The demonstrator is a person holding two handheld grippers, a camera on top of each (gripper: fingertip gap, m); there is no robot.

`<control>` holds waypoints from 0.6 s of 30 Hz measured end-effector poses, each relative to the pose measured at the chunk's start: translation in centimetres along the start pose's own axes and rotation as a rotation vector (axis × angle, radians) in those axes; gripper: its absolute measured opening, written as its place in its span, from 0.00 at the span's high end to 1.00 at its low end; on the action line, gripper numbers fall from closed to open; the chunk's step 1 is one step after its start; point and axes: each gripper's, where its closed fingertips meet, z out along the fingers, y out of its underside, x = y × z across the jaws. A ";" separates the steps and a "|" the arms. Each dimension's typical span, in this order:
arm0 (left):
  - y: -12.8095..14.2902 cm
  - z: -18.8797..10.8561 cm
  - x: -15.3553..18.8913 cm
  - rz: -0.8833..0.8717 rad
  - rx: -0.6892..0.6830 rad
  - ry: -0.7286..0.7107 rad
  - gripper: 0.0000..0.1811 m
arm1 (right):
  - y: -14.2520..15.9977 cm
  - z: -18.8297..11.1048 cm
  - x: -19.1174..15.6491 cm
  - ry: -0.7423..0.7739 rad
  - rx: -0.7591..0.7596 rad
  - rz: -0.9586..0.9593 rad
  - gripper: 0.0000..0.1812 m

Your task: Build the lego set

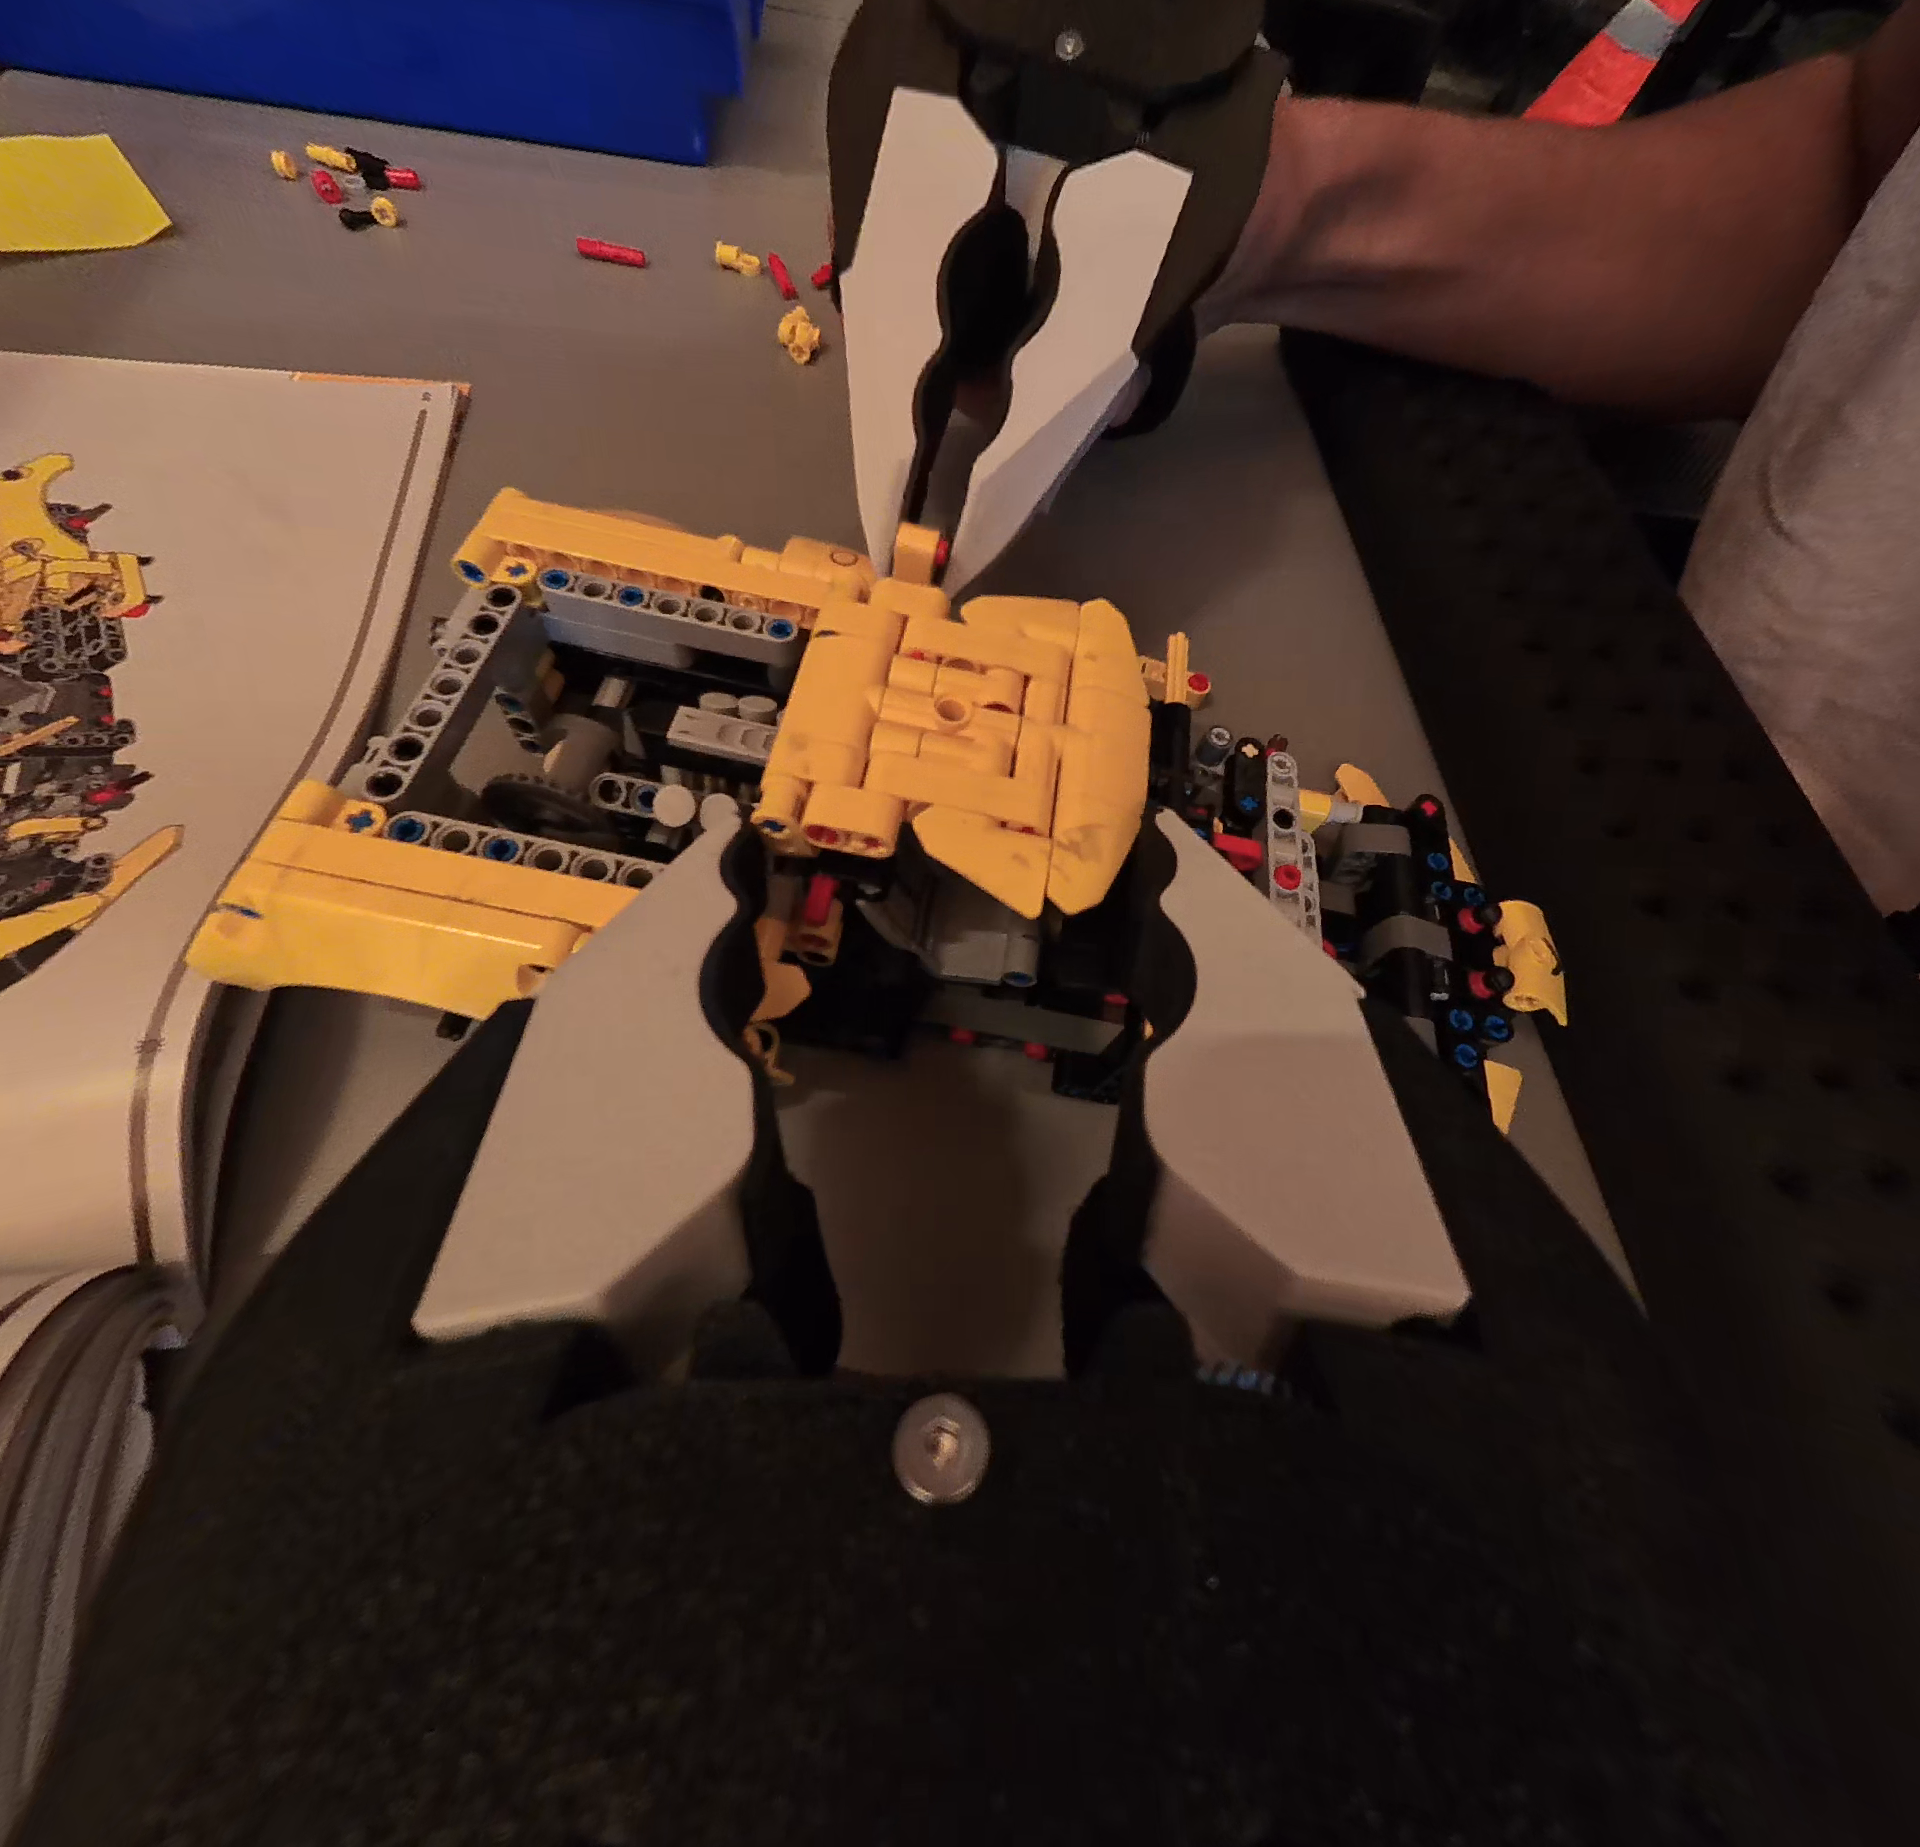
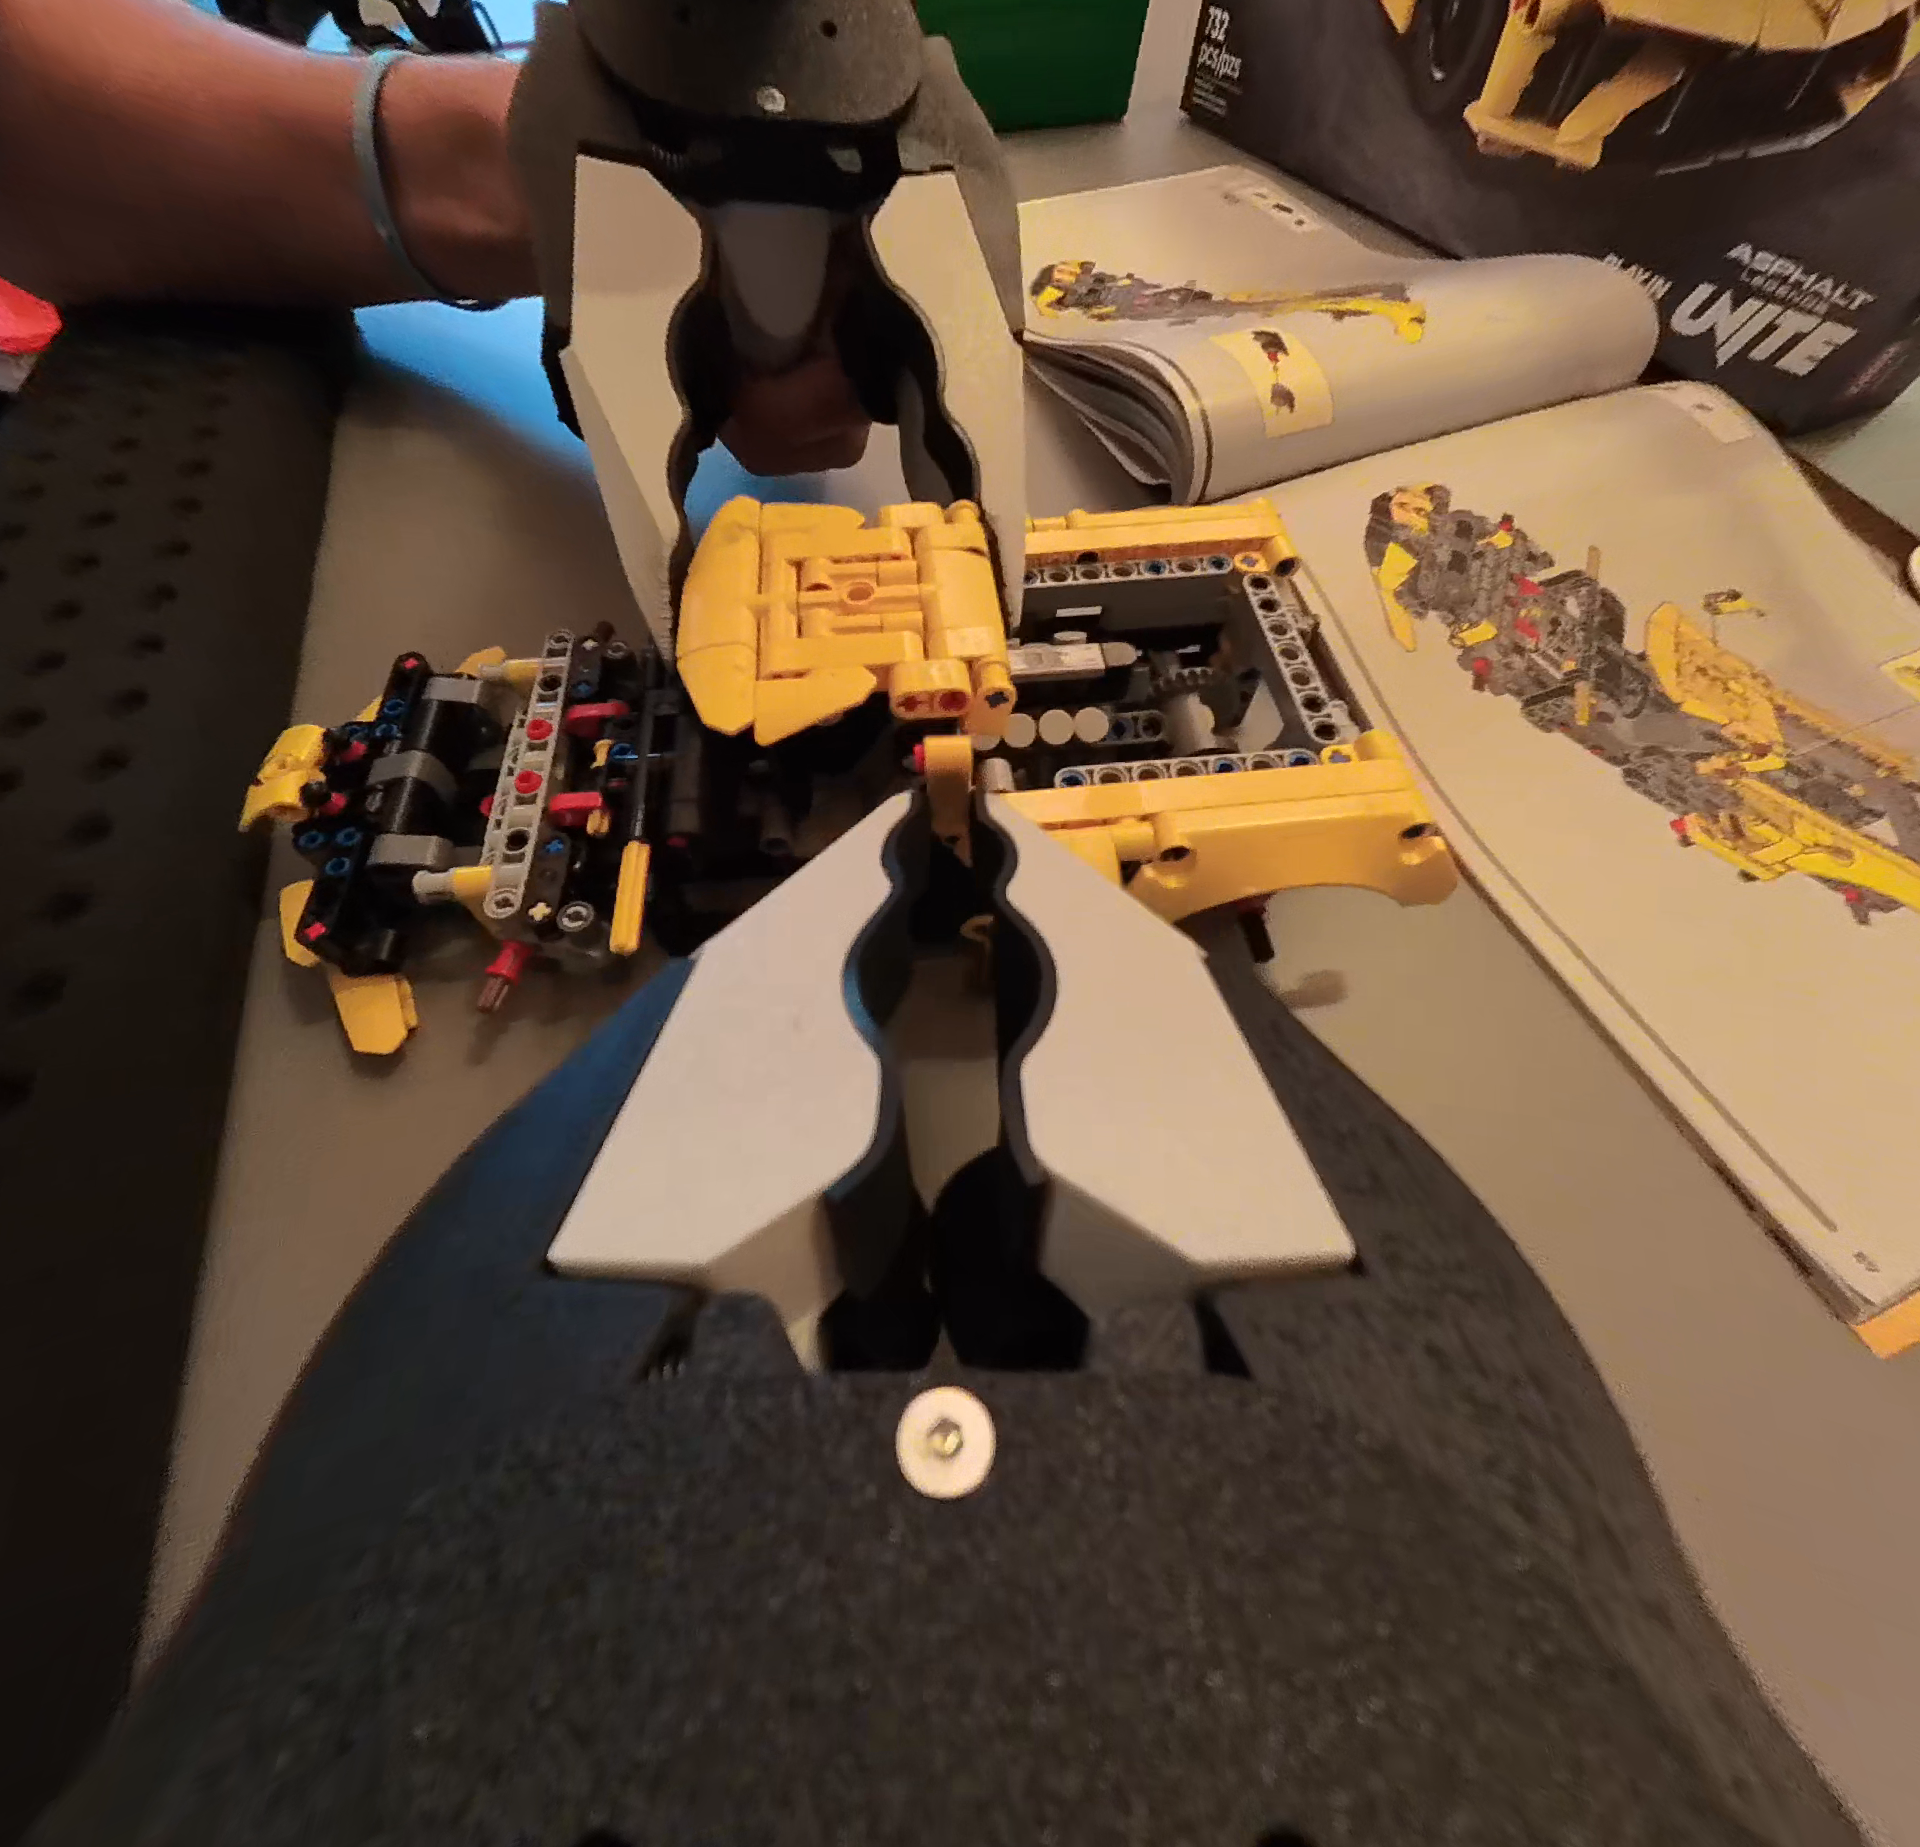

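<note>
Yellow car model (image 1: 935,758) sits mid-table, its roof block straddled by the spread left gripper (image 1: 940,852). Right gripper (image 2: 948,810) pinches a small yellow connector (image 2: 948,774) just beside the roof; next, I think, pressing it in squarely.

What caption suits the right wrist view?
Right gripper pinches a small yellow piece beside the yellow car model, which the left gripper straddles.
</note>
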 end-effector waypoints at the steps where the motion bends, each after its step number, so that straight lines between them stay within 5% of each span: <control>1: 0.0 0.0 0.0 -0.001 0.001 -0.001 0.61 | 0.1 0.1 0.1 0.007 -0.010 -0.005 0.96; 18: 0.0 0.0 0.0 0.001 0.002 -0.003 0.61 | -0.2 0.0 0.2 -0.142 0.021 0.404 0.96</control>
